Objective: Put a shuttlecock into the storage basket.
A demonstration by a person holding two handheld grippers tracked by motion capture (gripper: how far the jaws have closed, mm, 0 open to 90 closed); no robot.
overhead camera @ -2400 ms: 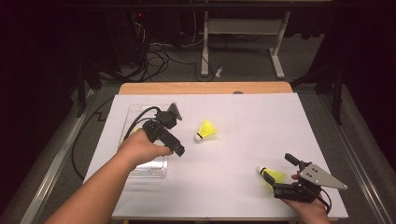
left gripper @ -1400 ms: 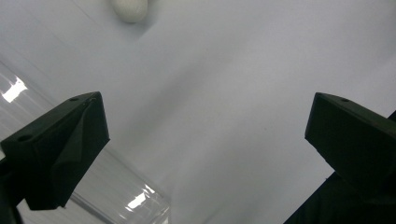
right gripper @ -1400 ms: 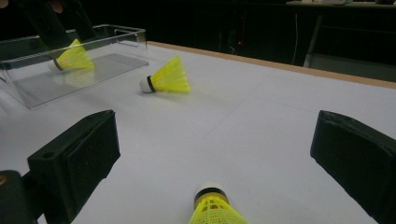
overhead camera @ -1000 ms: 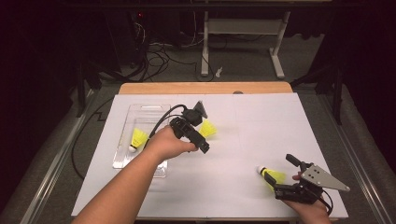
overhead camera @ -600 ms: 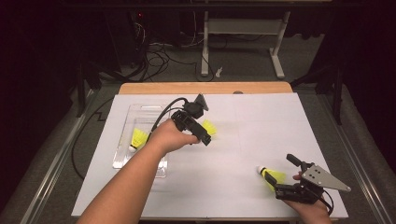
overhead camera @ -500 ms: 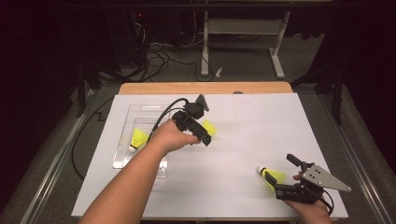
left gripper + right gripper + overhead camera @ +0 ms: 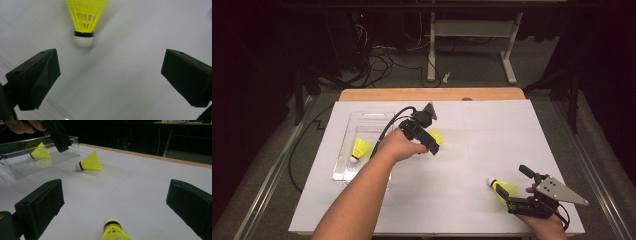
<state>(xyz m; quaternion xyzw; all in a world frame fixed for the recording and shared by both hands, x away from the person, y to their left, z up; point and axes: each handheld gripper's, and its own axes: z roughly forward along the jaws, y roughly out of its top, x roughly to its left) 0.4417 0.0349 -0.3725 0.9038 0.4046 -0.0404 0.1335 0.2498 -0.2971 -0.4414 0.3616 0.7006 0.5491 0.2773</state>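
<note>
We hover the left gripper [image 7: 433, 145], jaws spread wide, over the mid-desk shuttlecock [image 7: 85, 18] bound for the clear tray [image 7: 343, 170]; right gripper [image 7: 517, 192] waits released around the near shuttlecock [image 7: 113, 231].

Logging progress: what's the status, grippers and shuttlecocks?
Left gripper open over yellow plastic shuttlecock. Right gripper open, another shuttlecock between jaws. Third in clear plastic tray. Nothing blocking.
</note>
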